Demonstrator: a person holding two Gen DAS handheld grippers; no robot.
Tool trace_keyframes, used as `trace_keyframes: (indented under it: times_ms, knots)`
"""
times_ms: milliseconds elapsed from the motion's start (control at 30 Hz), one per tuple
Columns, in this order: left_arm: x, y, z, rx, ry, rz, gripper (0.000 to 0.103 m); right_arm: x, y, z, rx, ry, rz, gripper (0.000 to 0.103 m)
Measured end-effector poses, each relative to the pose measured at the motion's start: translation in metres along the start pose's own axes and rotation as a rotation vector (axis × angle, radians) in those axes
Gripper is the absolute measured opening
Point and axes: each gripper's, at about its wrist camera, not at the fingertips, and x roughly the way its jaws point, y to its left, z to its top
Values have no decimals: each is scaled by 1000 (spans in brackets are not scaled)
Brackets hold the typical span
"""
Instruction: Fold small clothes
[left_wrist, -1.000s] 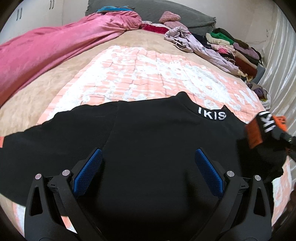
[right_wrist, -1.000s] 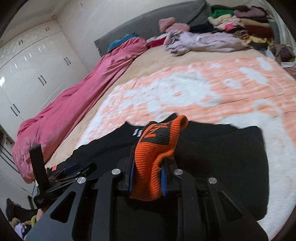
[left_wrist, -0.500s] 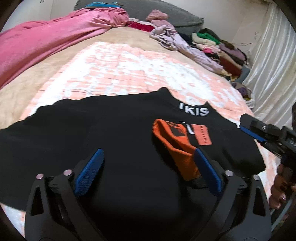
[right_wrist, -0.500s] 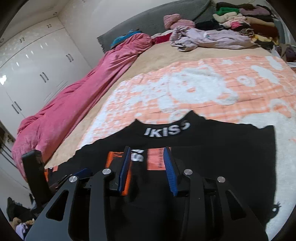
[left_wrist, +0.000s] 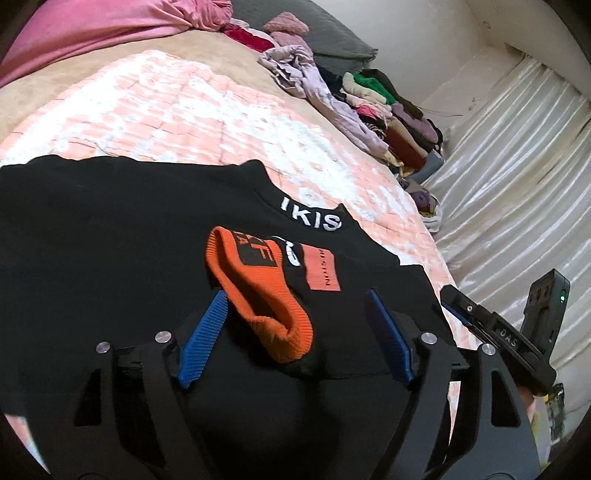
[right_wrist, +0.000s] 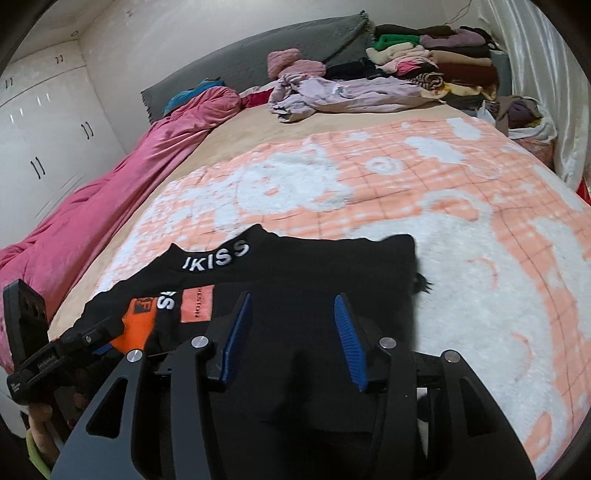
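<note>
Black sweater (left_wrist: 110, 236) lies flat on the peach blanket (left_wrist: 177, 110) under both your grippers. Left gripper (left_wrist: 295, 334): jaws apart, just been closing, orange cuff (left_wrist: 258, 295) between them, unpinched. Right gripper (right_wrist: 293, 338): jaws just been opening, over bare black cloth.

From my left wrist camera I see the black sweater (left_wrist: 122, 236) spread flat on the peach and white blanket (left_wrist: 192, 114), its collar lettered in white. The orange cuff (left_wrist: 258, 291) of the folded-in sleeve lies on the chest, beside an orange patch (left_wrist: 320, 268). My left gripper (left_wrist: 295, 314) hangs over it, jaws apart but just closing in, the cuff's near end between the blue pads (left_wrist: 203, 339), neither pressing it that I can see. The right gripper (left_wrist: 495, 328) pokes in at the right edge. A heap of clothes (left_wrist: 380, 107) lines the bed's far side.
</note>
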Motion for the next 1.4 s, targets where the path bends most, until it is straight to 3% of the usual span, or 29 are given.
trace_keyframes:
  times_ms: [67, 133, 167, 200, 300, 467, 733, 933, 1000, 1400]
  knots:
    - [9, -1, 0, 13, 14, 49, 68, -4, -3, -3, 6, -6, -9, 45]
    - [19, 0, -1, 29, 26, 96, 44, -5, -4, -4, 5, -9, -19, 45]
    - [22, 2, -1, 30, 26, 112, 15, -7, -6, -5, 7, -13, -27, 45]
    - [24, 4, 0, 28, 23, 123, 7, -7, -7, -6, 6, -13, -31, 45]
    - [11, 4, 3, 41, -24, 106, 5, -10, -9, -8, -8, -16, -62, 45]
    - [-29, -8, 10, 135, -133, 181, 5, -7, -8, -15, -55, -15, -116, 45]
    - [-20, 14, 6, 119, -71, 294, 6, 11, 8, -25, -106, 30, -94, 45]
    - [-14, 25, 2, 114, -13, 340, 8, 38, 6, -38, -117, 129, -135, 45]
    - [-13, 31, 1, 97, -2, 347, 13, 39, 7, -40, -126, 130, -136, 45]
    - [-43, 38, 0, 112, -60, 424, 31, 20, 11, -39, -122, 112, -98, 50]
